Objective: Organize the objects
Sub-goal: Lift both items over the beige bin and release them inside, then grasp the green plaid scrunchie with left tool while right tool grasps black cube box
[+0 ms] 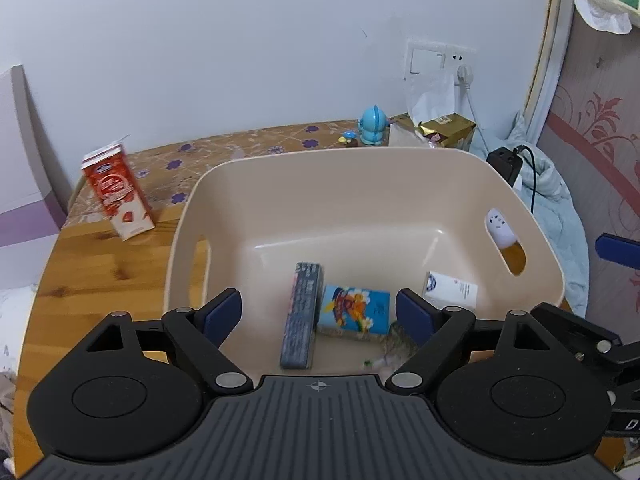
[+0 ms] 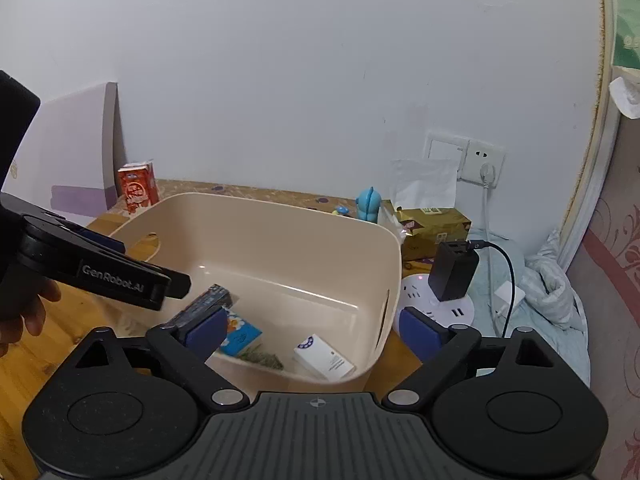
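While both tongs, left (image 1: 319,312) and right (image 2: 316,332), gape empty over the bin (image 1: 400,168), the milk carton (image 1: 118,192) at 10 o'clock on the worktop (image 1: 100,272) should be gripped by its flat sides and kept upright.

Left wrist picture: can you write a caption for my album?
Open left hand-held gripper above a beige bin holding a dark box, blue carton and white box; red carton outside.

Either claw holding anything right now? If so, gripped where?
Nothing held. Left claw and right claw are both open and empty above the beige bin; the boxes lie loose inside it.
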`<action>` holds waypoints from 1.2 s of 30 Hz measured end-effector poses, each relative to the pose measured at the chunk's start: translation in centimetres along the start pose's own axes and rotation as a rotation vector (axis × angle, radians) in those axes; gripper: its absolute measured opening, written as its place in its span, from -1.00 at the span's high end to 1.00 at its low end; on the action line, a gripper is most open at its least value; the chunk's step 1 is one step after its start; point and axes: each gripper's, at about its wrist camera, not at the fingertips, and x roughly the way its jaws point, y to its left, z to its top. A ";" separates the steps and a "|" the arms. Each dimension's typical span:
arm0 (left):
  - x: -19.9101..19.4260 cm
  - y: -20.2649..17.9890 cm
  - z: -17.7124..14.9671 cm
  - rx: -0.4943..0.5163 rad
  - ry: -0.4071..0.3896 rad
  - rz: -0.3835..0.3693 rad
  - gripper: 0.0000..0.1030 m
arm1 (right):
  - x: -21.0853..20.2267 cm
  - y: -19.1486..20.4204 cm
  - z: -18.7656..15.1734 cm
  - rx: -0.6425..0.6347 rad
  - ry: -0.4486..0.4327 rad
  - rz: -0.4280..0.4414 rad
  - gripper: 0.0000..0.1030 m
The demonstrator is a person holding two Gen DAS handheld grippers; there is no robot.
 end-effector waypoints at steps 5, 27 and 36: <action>-1.6 0.9 -2.2 -0.015 -0.003 0.001 -0.68 | -1.8 0.9 -1.6 -0.001 -0.005 -0.008 -0.94; -1.6 1.7 -12.9 -0.039 0.083 -0.021 -0.69 | -0.1 2.5 -9.8 -0.002 0.156 -0.017 -1.00; 0.8 1.3 -15.2 -0.083 0.155 -0.056 -0.68 | 2.1 1.8 -11.5 -0.024 0.164 -0.012 -1.00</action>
